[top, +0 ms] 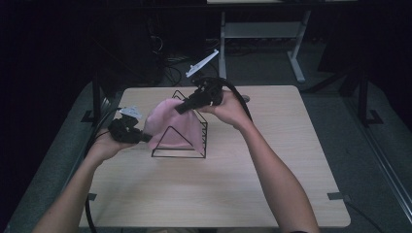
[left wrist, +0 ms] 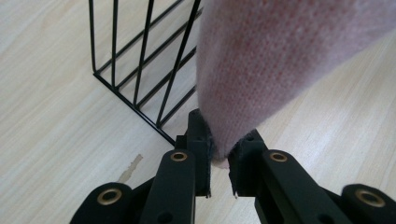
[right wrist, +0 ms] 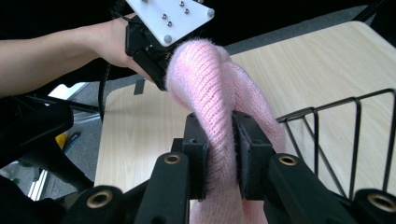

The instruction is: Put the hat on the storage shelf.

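- left gripper (top: pixel 145 138): at the wire rack's left, jaws pinching the lower corner of the pink knit cloth (top: pixel 170 124).
- pink knit cloth: draped over the wire rack (top: pixel 204 141), stretched between both grippers.
- wire rack: black, standing on the wooden table (top: pixel 218 194).
- right gripper (top: pixel 180 109): above the rack's top, jaws pressed onto a bunched fold of the cloth.

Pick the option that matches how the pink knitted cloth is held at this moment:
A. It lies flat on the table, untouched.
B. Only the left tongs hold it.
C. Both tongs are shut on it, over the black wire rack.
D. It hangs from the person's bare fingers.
C: the left tongs and the right tongs each pinch the pink knitted cloth, which drapes over the black wire rack.
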{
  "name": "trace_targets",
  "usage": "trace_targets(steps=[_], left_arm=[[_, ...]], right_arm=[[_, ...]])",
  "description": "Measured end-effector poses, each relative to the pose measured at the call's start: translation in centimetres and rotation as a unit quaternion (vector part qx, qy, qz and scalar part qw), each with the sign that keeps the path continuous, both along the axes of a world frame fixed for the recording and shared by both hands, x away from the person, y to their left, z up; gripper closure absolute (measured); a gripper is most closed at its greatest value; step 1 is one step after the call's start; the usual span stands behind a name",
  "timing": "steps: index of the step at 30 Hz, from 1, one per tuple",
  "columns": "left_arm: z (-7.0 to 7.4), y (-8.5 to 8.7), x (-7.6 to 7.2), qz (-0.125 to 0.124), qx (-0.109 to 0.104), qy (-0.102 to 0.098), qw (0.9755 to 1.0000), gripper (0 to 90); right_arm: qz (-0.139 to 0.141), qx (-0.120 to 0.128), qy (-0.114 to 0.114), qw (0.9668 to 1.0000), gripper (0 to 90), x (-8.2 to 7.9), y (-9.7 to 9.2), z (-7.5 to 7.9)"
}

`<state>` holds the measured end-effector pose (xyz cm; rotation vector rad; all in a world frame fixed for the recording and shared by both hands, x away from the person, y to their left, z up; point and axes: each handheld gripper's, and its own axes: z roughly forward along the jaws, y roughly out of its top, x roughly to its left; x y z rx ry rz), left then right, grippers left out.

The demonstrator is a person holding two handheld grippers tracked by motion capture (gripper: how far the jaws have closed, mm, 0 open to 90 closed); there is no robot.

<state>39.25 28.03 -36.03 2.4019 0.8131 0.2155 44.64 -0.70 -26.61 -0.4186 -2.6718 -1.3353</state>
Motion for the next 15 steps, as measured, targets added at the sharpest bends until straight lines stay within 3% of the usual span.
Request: trace_targets(steps=[5, 13, 15], left_arm=[[-0.7, -0.2, 0.0, 0.0, 0.012, 0.007, 0.9999, 80.6], [-2.0, -0.1, 0.1, 0.006, 0.001, 0.02, 0.9998, 80.6], [-2.3, -0.1, 0.2, 0.004, 0.011, 0.023, 0.9997, 80.1]], right_arm=[[0.002, -0.006, 0.011, 0.9999, 75.4, 0.0, 0.1, -0.8], [0.007, -0.018, 0.022, 0.9996, 75.2, 0.1, 0.3, -2.0], [0.009, -0.021, 0.026, 0.9994, 75.0, 0.1, 0.3, -2.4]])
